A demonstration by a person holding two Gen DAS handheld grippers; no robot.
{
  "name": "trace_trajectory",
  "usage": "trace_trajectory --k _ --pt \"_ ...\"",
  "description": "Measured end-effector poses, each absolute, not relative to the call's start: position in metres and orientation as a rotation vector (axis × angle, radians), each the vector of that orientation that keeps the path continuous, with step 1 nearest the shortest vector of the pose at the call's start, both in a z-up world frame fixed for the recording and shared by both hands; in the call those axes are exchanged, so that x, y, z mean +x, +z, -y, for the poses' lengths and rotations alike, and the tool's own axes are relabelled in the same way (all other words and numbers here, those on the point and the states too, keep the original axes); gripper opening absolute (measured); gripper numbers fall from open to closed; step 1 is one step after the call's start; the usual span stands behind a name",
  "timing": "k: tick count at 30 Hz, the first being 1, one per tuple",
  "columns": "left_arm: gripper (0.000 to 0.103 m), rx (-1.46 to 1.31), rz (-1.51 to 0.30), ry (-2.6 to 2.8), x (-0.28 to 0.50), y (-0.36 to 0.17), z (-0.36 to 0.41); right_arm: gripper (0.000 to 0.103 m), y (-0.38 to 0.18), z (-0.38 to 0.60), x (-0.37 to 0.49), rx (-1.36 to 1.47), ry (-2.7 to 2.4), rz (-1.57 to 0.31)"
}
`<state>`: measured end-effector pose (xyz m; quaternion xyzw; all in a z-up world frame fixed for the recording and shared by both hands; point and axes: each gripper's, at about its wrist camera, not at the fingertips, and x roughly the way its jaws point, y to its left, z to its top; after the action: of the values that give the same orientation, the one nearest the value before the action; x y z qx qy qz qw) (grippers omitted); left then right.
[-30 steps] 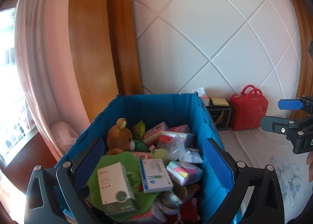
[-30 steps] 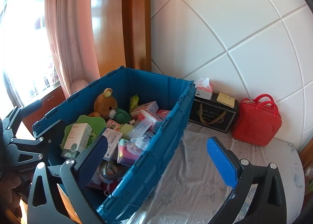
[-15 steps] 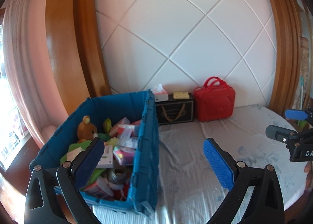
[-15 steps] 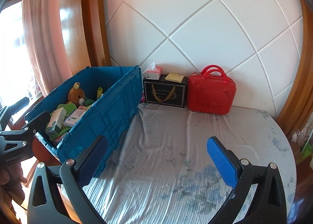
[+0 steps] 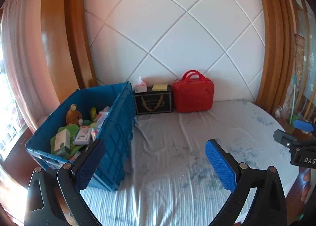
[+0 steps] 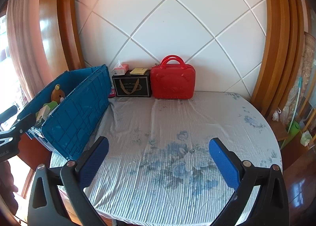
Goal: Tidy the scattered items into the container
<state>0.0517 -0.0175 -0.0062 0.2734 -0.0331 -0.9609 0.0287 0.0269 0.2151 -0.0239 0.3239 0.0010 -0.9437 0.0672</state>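
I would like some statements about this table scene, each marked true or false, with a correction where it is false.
1. The teddy bear lies inside the blue crate. True.
2. The red case stands on the crate's left. False: it stands to the right of the black box.
3. The left hand-held gripper holds a box. False: it is open and empty.
4. The right hand-held gripper is open. True.
5. The tissue pack sits on the black box. True.

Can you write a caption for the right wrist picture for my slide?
Open right gripper over the flowery tablecloth, blue crate of toys left, red case behind.
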Motion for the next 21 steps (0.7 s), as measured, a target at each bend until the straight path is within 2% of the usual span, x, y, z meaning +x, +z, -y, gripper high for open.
trace_trajectory --k 6,21 --pt "0.102 0.897 0.019 -2.979 0.06 -0.001 0.006 0.103 -0.016 -0.232 0.045 0.972 -2.868 0.021" --pt "0.102 0.906 0.009 -2.981 0.071 -0.002 0.005 0.103 -0.022 -0.235 0.06 1.011 -2.918 0.038"
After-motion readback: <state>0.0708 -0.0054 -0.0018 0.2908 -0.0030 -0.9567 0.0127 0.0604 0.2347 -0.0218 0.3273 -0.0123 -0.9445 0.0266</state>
